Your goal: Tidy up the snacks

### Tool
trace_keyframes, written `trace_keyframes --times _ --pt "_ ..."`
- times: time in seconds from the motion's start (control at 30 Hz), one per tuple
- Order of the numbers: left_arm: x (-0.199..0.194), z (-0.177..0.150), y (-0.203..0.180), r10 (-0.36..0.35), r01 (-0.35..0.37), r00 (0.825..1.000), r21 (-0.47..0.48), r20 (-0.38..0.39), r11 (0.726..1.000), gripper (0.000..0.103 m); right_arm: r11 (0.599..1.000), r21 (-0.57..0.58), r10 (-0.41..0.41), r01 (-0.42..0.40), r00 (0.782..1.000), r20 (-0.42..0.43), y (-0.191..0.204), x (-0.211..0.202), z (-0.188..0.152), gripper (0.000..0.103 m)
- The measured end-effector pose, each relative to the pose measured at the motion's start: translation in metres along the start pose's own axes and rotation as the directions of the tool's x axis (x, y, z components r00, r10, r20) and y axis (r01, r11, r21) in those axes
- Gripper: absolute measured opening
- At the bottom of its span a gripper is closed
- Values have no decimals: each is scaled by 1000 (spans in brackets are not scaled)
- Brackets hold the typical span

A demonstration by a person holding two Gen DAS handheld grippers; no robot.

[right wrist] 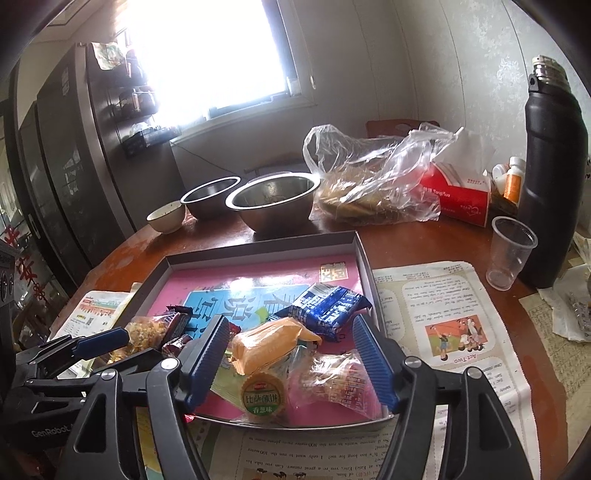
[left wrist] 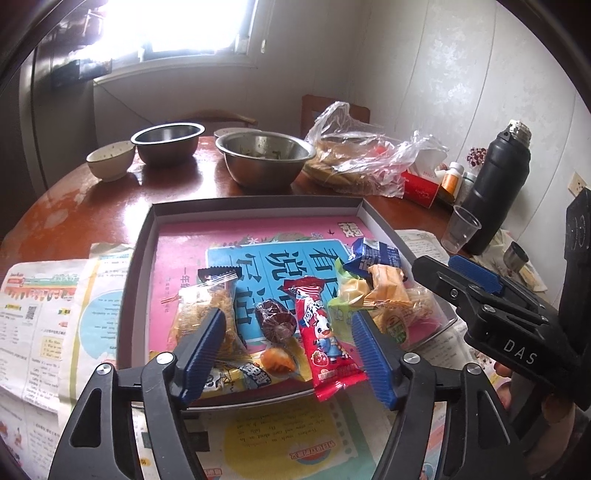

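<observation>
Box lid (left wrist: 255, 205) holds snack pkts (left wrist: 325, 332).

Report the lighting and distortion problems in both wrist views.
Left wrist view: the window is blown out white, glare streaks the wooden table, and the fisheye bends the tray. Right wrist view: the window is again overexposed, the fridge sits dark, and the black flask leans with the lens curve.

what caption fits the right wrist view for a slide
Open right tool poised over wrapped snacks in a shallow box on a cluttered wooden table.
</observation>
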State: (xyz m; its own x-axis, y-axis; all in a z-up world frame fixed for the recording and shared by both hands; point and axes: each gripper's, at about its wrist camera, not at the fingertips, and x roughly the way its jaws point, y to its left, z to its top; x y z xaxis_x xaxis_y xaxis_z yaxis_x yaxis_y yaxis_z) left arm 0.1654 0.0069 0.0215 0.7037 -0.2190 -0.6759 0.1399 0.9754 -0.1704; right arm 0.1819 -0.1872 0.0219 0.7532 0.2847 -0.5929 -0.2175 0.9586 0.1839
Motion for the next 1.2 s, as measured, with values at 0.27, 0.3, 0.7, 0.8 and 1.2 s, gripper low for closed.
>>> trace_keyframes --times 0.27,0.3,0.7,0.8,1.2 --pt "-25 -11 -3 58 -58 998 -10 13 998 82 1000 -28 11 -9 999 53 6 -31 -8 78" --pt "-29 -15 -4 78 -78 997 -12 13 997 82 999 -31 12 -10 998 57 6 -35 -10 79" --pt "-47 -70 -6 161 -162 986 -34 -33 986 84 999 -41 -15 17 999 40 5 -65 -56 89" --pt "-48 -81 -7 158 -160 986 -43 -53 986 84 999 -46 -23 25 999 42 7 -71 -65 90" --pt "-71 -104 -13 223 -223 975 -61 -5 973 84 997 -72 -28 33 997 71 23 -96 -88 99"
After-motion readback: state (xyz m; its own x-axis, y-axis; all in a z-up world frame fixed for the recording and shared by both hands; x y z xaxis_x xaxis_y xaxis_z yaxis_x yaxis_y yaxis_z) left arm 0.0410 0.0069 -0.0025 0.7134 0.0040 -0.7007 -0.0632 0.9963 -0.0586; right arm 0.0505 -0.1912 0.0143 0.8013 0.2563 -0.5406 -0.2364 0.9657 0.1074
